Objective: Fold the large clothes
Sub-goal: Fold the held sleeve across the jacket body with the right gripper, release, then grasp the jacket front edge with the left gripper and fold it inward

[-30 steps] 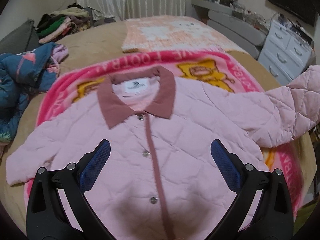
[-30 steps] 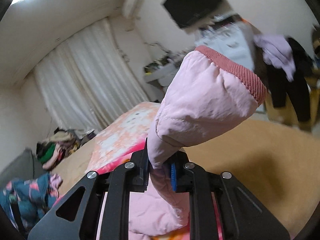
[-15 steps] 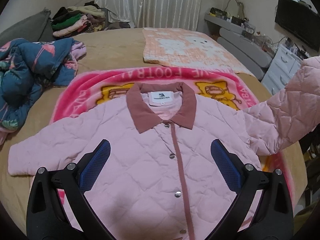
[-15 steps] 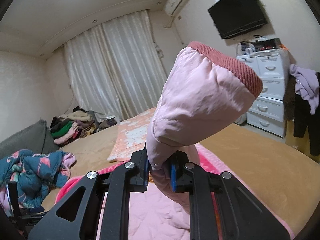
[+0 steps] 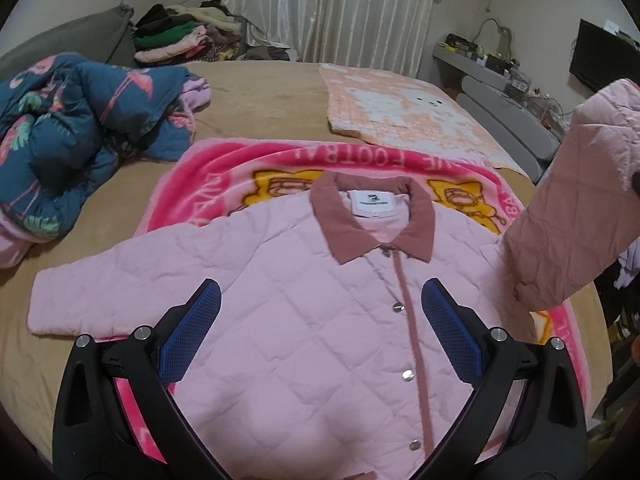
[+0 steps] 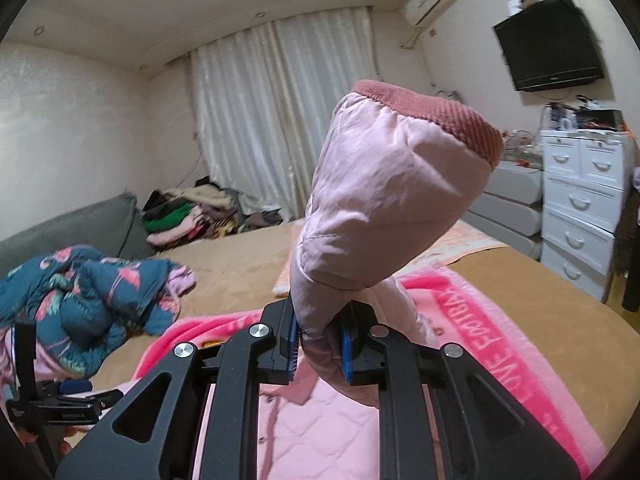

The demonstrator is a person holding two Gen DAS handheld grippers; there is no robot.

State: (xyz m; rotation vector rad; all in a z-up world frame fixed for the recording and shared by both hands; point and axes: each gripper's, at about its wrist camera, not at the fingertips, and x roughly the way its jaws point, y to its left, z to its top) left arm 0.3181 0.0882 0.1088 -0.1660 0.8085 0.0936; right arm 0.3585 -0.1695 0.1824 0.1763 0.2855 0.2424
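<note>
In the left wrist view the left gripper [image 5: 320,336] hovers wide open and empty over the pink jacket [image 5: 304,312], spread flat at centre for folding, while in the right wrist view the right gripper [image 6: 318,346], clamped tight on the sleeve [image 6: 384,208], lifts it toward 12 o'clock, probably to fold it inward.

Both grippers are black, with angular frames pierced by triangular cut-outs. Silver screws [image 5: 497,333] stud the linkages. The fingers carry blue, cross-hatched pads [image 5: 450,330].
</note>
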